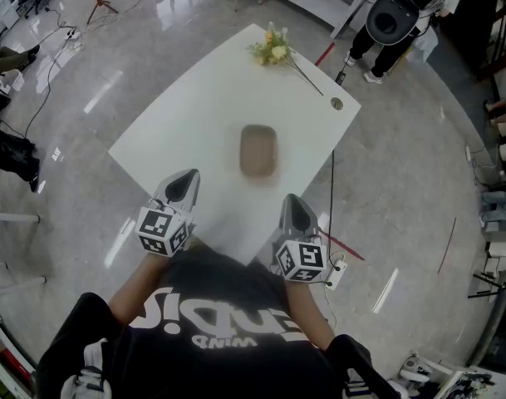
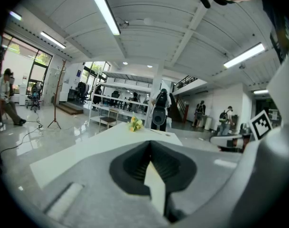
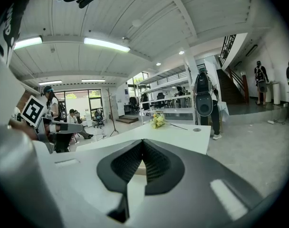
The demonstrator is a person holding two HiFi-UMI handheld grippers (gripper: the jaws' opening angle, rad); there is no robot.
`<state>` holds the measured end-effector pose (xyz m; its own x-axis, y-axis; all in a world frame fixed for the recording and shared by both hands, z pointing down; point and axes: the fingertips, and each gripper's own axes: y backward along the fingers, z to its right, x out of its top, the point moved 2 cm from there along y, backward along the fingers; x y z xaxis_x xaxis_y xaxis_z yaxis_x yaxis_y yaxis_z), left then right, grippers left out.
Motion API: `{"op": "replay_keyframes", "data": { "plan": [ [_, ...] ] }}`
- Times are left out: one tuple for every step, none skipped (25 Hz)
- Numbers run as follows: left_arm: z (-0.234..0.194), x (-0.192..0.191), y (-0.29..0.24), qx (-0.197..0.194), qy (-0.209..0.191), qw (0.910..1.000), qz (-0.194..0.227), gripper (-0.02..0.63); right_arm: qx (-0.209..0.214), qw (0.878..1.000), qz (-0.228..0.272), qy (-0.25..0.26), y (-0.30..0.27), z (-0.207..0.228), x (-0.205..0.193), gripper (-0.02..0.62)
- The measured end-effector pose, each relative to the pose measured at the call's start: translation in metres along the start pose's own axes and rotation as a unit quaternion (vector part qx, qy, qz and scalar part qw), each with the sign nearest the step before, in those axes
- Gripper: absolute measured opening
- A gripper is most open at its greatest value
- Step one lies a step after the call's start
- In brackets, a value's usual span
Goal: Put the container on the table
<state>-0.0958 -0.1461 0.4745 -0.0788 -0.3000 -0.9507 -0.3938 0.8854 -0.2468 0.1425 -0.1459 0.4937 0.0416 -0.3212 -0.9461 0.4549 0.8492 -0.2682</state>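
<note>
The shallow brown rounded-rectangular container sits in the middle of the white counter. The left gripper and right gripper hover over its near edge, both closed and empty, clear of the container.

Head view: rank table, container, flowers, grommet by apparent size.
1. table
2. container
3. flowers, close to the container if the stem counts
4. grommet
</note>
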Motion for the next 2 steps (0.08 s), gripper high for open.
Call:
{"op": "replay_keyframes", "data": {
  "plan": [
    [-0.0003, -0.0001, 0.0002, 0.000, 0.001, 1.0000, -0.001, 0.003, 0.001, 1.000, 0.000, -0.001, -0.0002, -0.0005, 0.0001, -0.003],
    [-0.0005, -0.0002, 0.0004, 0.000, 0.001, 1.0000, -0.001, 0.003, 0.001, 1.000, 0.000, -0.002, -0.0004, -0.0010, 0.0002, -0.003]
  ]
}}
